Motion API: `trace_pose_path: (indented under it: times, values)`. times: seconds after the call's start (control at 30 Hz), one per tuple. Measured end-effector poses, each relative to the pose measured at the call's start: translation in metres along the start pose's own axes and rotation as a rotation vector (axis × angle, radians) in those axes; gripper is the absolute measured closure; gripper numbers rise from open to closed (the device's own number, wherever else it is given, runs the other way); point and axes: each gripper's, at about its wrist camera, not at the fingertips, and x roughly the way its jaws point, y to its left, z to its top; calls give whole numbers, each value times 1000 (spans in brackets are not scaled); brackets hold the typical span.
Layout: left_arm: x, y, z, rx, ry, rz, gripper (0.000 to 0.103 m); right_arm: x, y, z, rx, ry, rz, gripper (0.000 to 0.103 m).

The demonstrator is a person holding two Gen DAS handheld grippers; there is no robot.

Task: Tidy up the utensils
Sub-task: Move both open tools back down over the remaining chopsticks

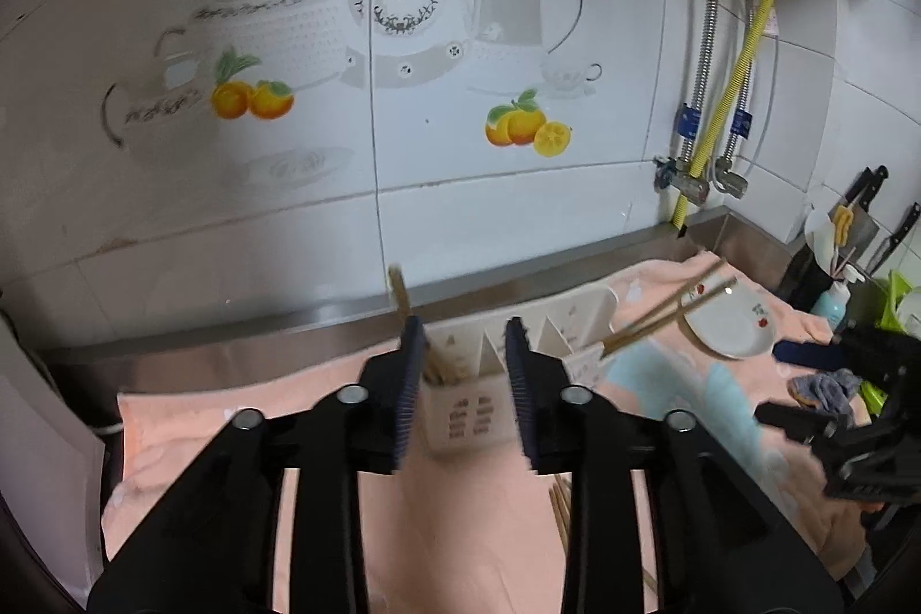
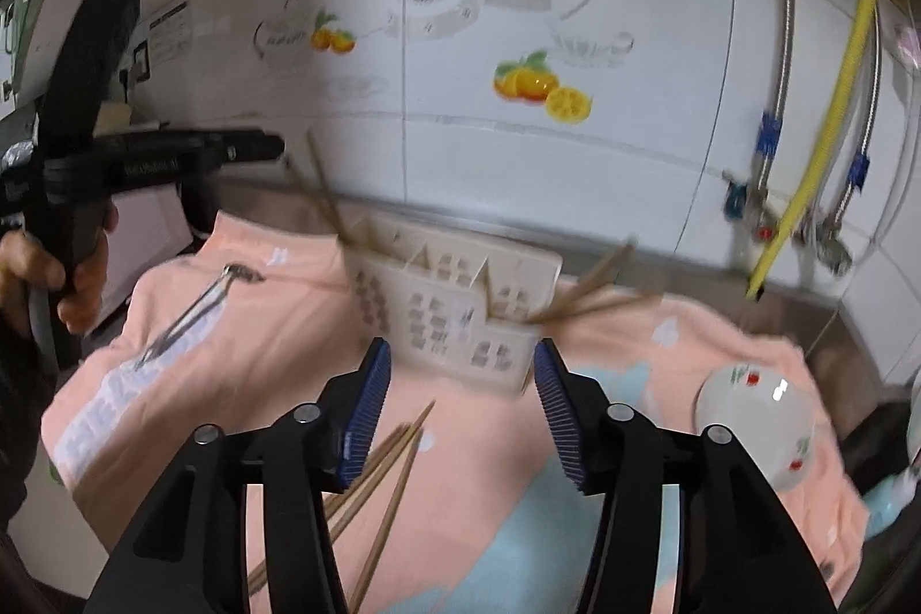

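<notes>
- Peach towelling (image 2: pixel 472 441) is spread over the surface, probably to cushion the wares and keep them from sliding.
- Cream plastic is what the utensil caddy (image 2: pixel 460 309) is made of; it is set near the tiled wall, within reach of both grippers.
- Chopsticks (image 2: pixel 581 294) are seen leaning out of its right end, and another bundle (image 2: pixel 325 194) stands in its left end, so sorting is judged to be partly done.
- Loose chopsticks (image 2: pixel 380 476) are left lying on the towel just beside the right gripper (image 2: pixel 460 407), whose fingers are parted and empty.
- Fingers of the left gripper (image 1: pixel 463 384) are likewise held apart, with nothing pressed between them, the caddy lying just beyond.
- Metal tongs (image 2: pixel 196 315) are still to be put away.
</notes>
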Motion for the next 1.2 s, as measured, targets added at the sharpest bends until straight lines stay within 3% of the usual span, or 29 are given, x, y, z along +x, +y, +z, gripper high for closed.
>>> trace_pose_path:
  times: [0.07,0.4,0.63,0.83,1.2]
  values:
    - [-8,1,-13,-7,4,2,70,2,7,-19,-2,20,-4,51]
    - [-32,8,-87,-74,43,28,40,20,36,-109,63,153,9,48]
    - [-34,18,-137,-152,102,41,37,29,61,-153,71,215,-8,48]
    - [-37,17,-167,-162,136,74,34,41,73,-172,84,260,-5,58]
    - [-30,11,-200,-188,201,53,33,54,74,-178,116,273,-11,80]
